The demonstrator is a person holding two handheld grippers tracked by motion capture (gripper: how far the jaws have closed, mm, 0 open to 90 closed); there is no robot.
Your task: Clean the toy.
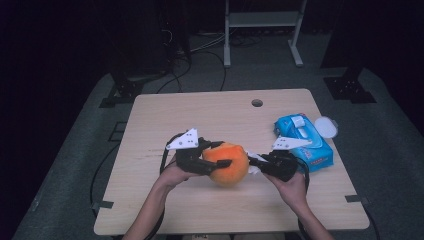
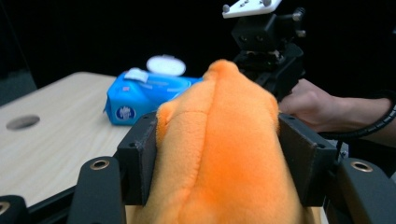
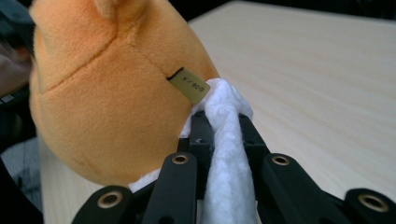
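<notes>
The plush toy (image 1: pixel 227 162) sits between both grippers, wipes pack (image 1: pixel 305 142) to its right.

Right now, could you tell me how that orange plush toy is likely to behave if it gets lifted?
The orange plush toy probably squashes easily: it bulges between the left gripper pads. It looks light for its size, being fuzzy stuffed fabric. It seems unlikely to slip, as the right gripper pinches its white part.

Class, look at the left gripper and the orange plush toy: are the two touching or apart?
Touching. In the left gripper view, the left gripper has both black pads pressed into the sides of the orange plush toy, denting its fabric.
</notes>
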